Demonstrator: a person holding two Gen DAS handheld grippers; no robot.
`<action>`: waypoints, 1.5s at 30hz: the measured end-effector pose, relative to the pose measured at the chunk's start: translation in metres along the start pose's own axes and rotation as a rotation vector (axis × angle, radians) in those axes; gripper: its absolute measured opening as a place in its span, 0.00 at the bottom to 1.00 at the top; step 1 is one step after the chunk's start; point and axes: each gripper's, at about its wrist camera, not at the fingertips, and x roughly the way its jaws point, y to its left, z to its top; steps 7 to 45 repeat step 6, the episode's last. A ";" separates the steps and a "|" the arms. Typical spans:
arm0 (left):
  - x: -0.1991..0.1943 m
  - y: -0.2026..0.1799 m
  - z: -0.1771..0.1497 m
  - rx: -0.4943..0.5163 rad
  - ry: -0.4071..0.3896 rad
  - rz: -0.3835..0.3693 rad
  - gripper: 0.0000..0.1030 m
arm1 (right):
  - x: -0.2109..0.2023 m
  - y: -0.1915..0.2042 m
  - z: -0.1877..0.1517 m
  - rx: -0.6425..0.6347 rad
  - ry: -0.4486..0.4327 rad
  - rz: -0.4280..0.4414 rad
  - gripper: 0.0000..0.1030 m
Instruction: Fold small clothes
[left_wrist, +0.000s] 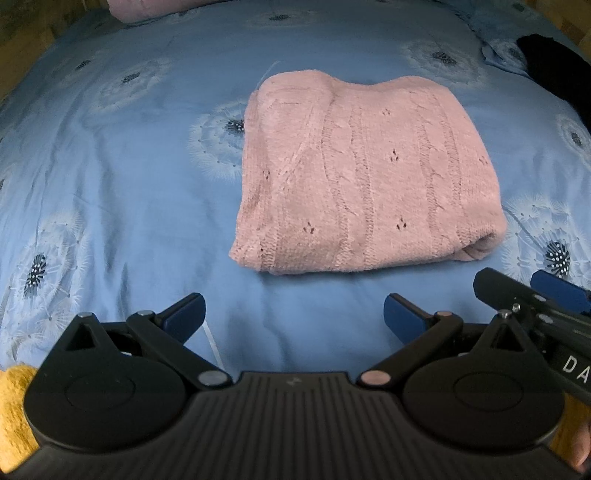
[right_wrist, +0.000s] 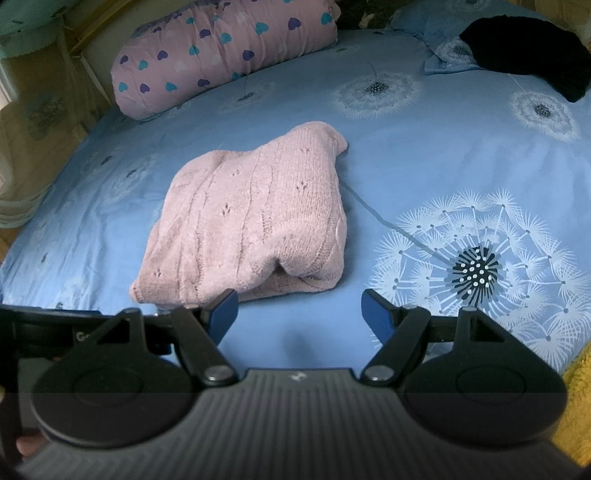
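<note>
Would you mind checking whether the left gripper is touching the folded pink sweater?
Apart. In the left wrist view, the left gripper has open jaws, and a strip of blue bedsheet shows between them and the pink sweater.

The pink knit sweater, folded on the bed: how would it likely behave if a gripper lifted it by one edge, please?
The pink knit sweater would probably sag and unfold, since its stacked layers are loose. Its soft cable knit looks easy to grip, unlikely to slip. Pushed across the blue bedsheet, it would likely bunch.
</note>
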 end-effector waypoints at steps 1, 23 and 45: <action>0.000 -0.001 0.000 0.001 0.003 0.002 1.00 | 0.000 0.000 0.000 0.000 0.001 0.000 0.73; 0.002 -0.002 0.002 0.008 0.013 0.001 1.00 | 0.002 0.000 -0.002 0.007 0.002 -0.002 0.73; 0.002 -0.002 0.002 0.008 0.013 0.001 1.00 | 0.002 0.000 -0.002 0.007 0.002 -0.002 0.73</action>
